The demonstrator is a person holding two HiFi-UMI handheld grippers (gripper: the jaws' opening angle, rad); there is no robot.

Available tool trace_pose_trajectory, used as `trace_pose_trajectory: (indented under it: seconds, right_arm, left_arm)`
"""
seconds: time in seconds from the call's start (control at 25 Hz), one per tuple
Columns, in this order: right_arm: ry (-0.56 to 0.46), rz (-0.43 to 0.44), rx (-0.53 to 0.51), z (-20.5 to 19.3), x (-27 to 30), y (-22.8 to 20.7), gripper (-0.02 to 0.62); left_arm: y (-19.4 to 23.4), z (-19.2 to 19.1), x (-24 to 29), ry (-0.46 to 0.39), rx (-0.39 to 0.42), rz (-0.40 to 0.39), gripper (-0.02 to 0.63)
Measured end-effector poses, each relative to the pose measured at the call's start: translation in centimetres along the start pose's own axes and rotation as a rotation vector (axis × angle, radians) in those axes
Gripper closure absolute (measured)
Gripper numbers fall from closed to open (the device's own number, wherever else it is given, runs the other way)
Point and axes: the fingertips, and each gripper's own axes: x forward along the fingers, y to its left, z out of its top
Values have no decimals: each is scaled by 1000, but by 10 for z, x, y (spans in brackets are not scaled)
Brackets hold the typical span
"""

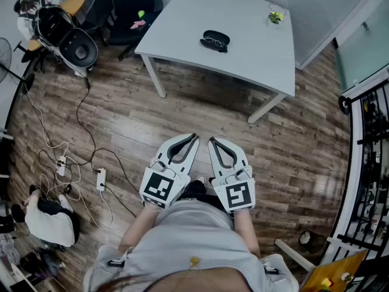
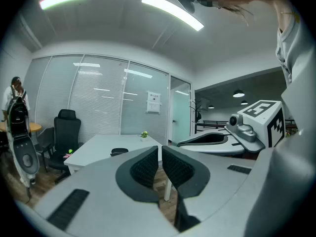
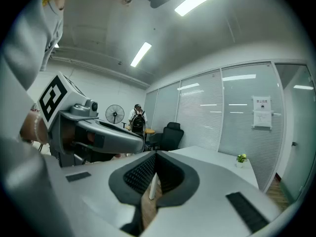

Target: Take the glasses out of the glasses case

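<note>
Wood flooring lay between the person and the white table, where the glasses case sat well apart from both grippers. The left gripper and right gripper had their jaws pressed together, empty. The glasses looked light and fragile, best pinched gently at the frame's bridge. Whether the case stood open was too small to tell.

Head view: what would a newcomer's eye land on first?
The left gripper and right gripper stand out, held side by side low in the frame above the wooden floor, fingers empty. Beyond them a black glasses case lies on the white table, with a small potted plant near its far corner.
</note>
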Motion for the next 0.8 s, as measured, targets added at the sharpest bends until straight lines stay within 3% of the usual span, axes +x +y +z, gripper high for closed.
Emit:
trace_pose_trajectory:
  seconds: [0.16,0.36,0.8]
  right_arm:
    - [-21,-4,15,4,0,-7,571]
    - [-33,8,32,0,3,-15,508]
    - [-17,-6,51,-8,45,-48,508]
  left_arm:
    - [-1,-1,7,14,-6,-14,560]
    - [-1,-6,15,17,-26,1,535]
    - [33,-5,56,15,-39,-15,535]
